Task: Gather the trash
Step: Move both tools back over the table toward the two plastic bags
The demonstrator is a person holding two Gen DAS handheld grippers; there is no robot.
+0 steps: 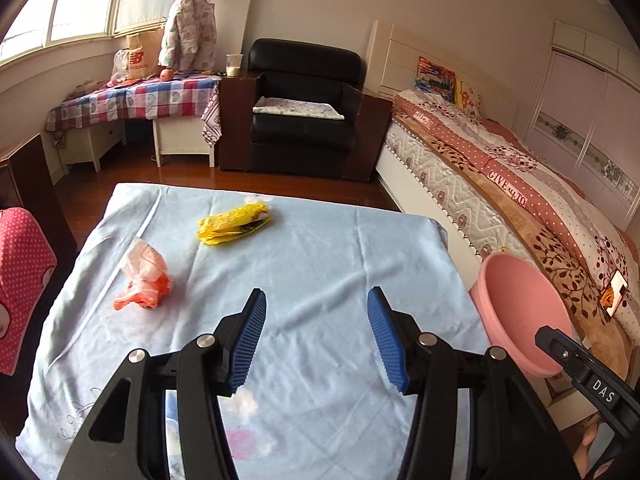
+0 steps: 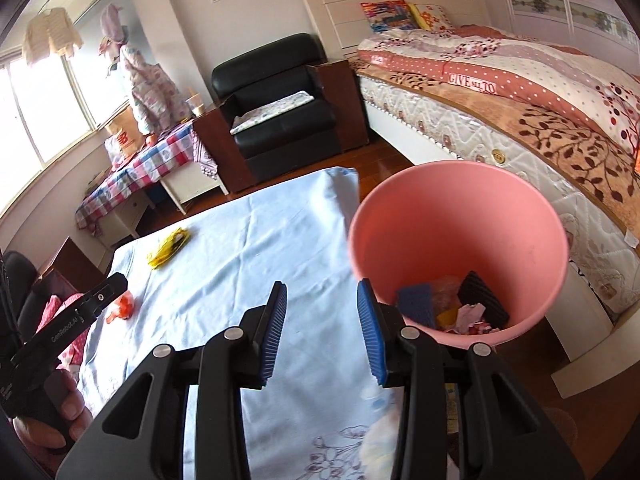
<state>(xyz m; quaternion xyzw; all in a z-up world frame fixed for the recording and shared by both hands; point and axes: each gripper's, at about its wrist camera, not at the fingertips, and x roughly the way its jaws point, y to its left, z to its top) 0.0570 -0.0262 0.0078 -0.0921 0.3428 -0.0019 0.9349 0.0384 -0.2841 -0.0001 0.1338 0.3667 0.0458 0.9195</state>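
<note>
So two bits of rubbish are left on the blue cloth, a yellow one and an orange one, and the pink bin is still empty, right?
Not quite: the pink bin already holds scraps, as the right wrist view shows. The yellow wrapper and the orange bag do lie on the blue cloth.

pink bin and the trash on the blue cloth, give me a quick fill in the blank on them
1. The pink bin stands between the table and the ____.
2. The crumpled bag lying farther from the grippers is ____ in colour.
3. Between the fingers of the left gripper there is ____.
4. The bin already holds some ____.

Missing words: bed; yellow; nothing; trash
</note>
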